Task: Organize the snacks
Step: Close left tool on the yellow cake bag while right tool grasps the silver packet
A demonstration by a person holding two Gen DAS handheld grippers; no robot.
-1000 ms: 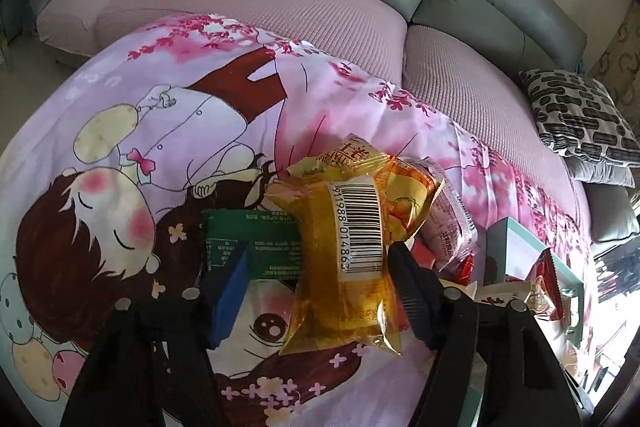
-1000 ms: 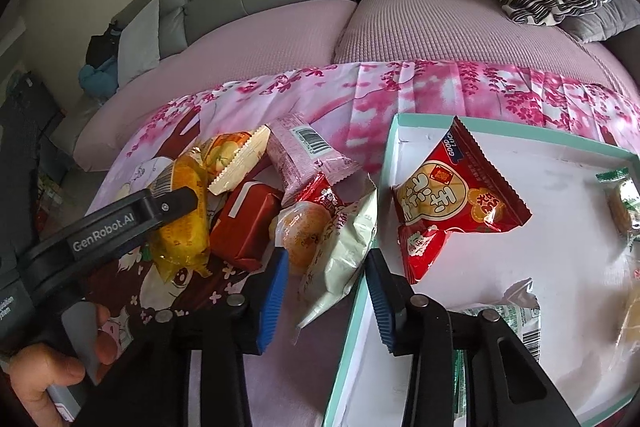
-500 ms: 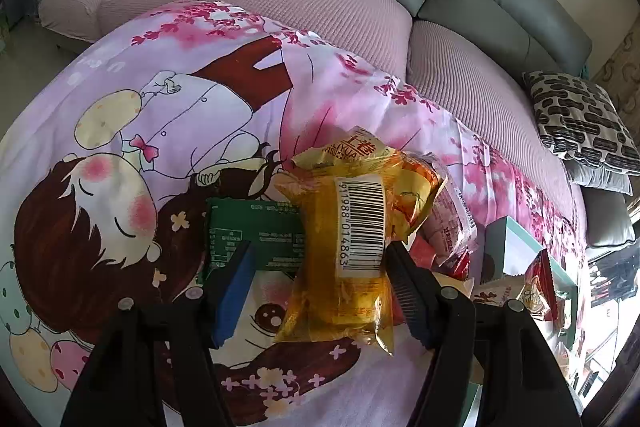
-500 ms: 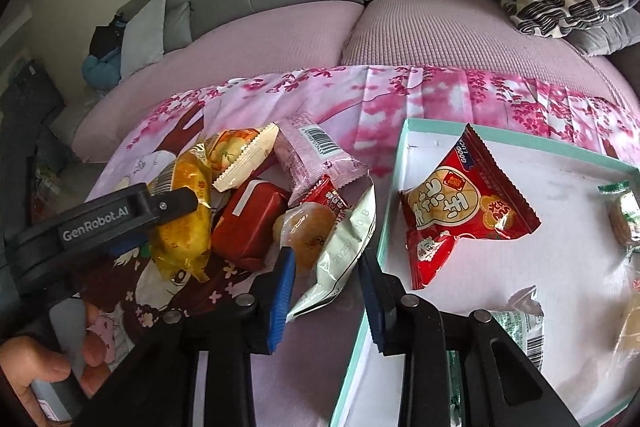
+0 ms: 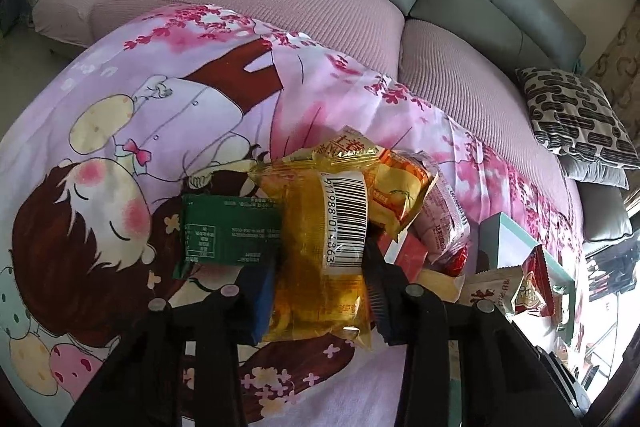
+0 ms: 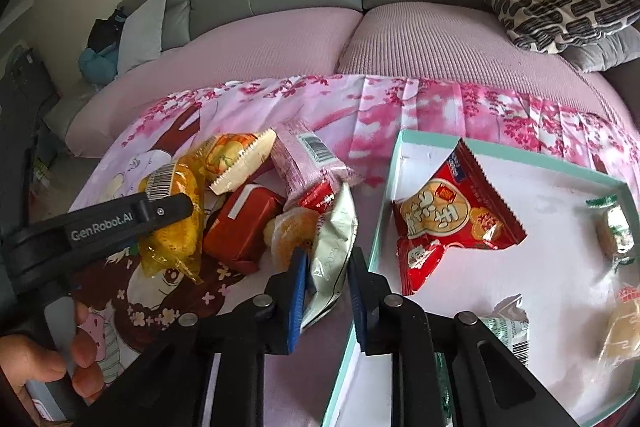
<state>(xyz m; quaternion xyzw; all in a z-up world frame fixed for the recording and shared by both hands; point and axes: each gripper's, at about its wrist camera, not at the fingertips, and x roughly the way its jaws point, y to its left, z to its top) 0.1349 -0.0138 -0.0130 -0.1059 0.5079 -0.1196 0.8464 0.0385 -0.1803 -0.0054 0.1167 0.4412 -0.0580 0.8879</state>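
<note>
While both claws have just been closing, the left claw (image 5: 320, 291) is now clamped on a yellow barcoded packet (image 5: 320, 247), its blue pads pressing the packet's sides. Just beside that packet lies a green packet (image 5: 228, 231) on the cartoon-print cloth (image 5: 120, 115). The right claw (image 6: 328, 291) pinches the lower end of a silver-white pouch (image 6: 334, 247), which leans against the teal-rimmed tray (image 6: 384, 203). Inside the tray lies a red snack bag (image 6: 452, 219). Left of the pouch sit an orange jelly cup (image 6: 288, 235) and a red box (image 6: 240, 227). Behind stretches a pink-cushioned sofa (image 6: 280, 35).
</note>
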